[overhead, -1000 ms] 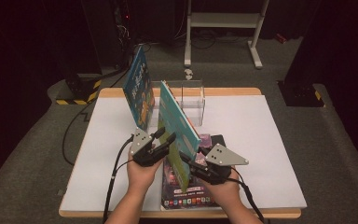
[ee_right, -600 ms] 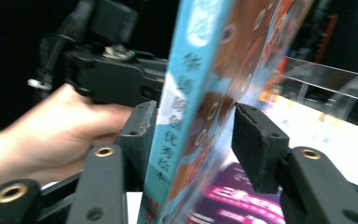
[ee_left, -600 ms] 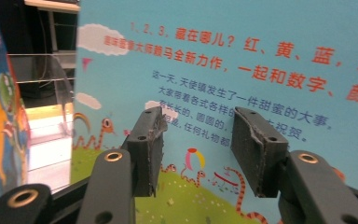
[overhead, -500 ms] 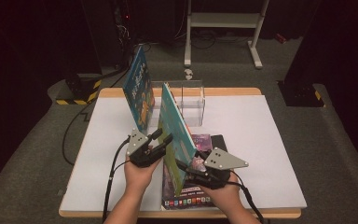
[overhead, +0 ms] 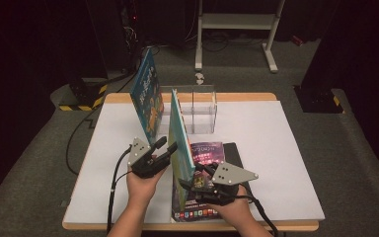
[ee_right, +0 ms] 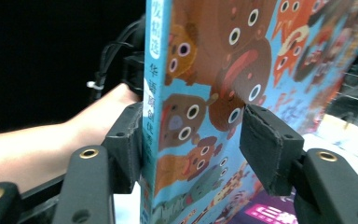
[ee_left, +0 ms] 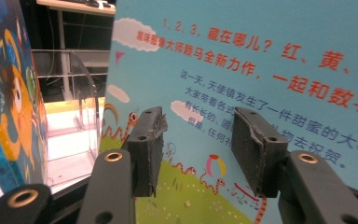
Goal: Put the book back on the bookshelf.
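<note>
Teal picture book (overhead: 180, 136) standing upright on the white surface (overhead: 276, 148), right gripper (ee_right: 193, 144) fingers just spreading around its spine, left gripper (ee_left: 198, 151) fingers parted, facing its back cover.

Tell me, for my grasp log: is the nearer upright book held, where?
Nothing clamped. Right gripper: jaws, just opening, straddle the book at its spine; left gripper: open jaws face its back cover.

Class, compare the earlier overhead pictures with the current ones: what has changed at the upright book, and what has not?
The right gripper has just been opening its jaws; the upright book stands between them, one pad clearly off its cover. The left gripper stays beside the book, and the clear stand, leaning book and flat books are unmoved.
</note>
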{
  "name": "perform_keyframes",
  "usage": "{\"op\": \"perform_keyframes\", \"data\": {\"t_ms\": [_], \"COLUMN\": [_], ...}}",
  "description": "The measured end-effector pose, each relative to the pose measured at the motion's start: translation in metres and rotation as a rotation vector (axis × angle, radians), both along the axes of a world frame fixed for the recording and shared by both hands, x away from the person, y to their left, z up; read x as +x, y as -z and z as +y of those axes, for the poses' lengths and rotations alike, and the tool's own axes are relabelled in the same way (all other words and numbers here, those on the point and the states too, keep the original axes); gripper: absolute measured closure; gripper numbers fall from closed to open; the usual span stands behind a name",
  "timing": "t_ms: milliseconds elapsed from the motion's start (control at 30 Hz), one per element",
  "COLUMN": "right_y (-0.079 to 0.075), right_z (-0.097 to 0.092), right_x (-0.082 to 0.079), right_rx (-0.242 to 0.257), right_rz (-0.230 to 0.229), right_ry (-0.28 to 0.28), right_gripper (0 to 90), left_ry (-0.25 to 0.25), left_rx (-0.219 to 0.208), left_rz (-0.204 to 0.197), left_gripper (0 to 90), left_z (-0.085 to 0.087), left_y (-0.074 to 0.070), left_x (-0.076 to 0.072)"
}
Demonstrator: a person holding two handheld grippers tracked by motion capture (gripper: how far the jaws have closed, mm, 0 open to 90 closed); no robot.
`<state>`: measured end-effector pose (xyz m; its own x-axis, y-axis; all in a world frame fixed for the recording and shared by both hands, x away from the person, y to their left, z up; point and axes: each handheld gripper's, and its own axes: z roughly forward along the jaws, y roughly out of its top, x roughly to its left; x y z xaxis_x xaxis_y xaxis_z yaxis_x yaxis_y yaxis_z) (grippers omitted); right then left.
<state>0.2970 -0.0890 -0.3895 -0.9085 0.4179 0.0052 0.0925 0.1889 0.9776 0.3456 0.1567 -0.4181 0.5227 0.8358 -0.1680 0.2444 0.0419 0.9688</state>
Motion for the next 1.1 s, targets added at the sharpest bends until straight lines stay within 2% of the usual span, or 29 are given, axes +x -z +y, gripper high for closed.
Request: {"op": "perform_keyframes", "data": {"t_ms": [200, 333, 567, 767, 933, 1100], "right_y": [0.003, 0.004, 0.005, 0.006, 0.007, 0.008], "right_z": [0.005, 0.010, 0.013, 0.014, 0.015, 0.014], "right_x": [-0.002, -0.002, -0.002, -0.003, -0.004, -0.004], "right_rx": [0.015, 0.023, 0.034, 0.040, 0.042, 0.043], "right_rz": [-0.008, -0.008, -0.012, -0.011, -0.013, -0.013], "right_ry": [-0.022, -0.030, -0.030, -0.031, -0.032, -0.030], "right_gripper": [41.9, 43.0, 44.5, 44.7, 44.8, 44.9], "left_ry": [0.013, 0.006, 0.035, 0.068, 0.120, 0.165], "left_rx": [0.008, 0.019, -0.007, -0.018, -0.056, -0.070], "left_rz": [-0.002, -0.023, -0.073, -0.124, -0.158, -0.186], "left_gripper": [51.4, 50.3, 44.5, 36.3, 28.9, 23.3], "left_z": [0.008, 0.017, 0.028, 0.027, 0.023, 0.016], "left_y": [0.002, 0.002, -0.010, -0.023, -0.034, -0.044], "left_x": [-0.008, -0.018, -0.042, -0.067, -0.085, -0.101]}}
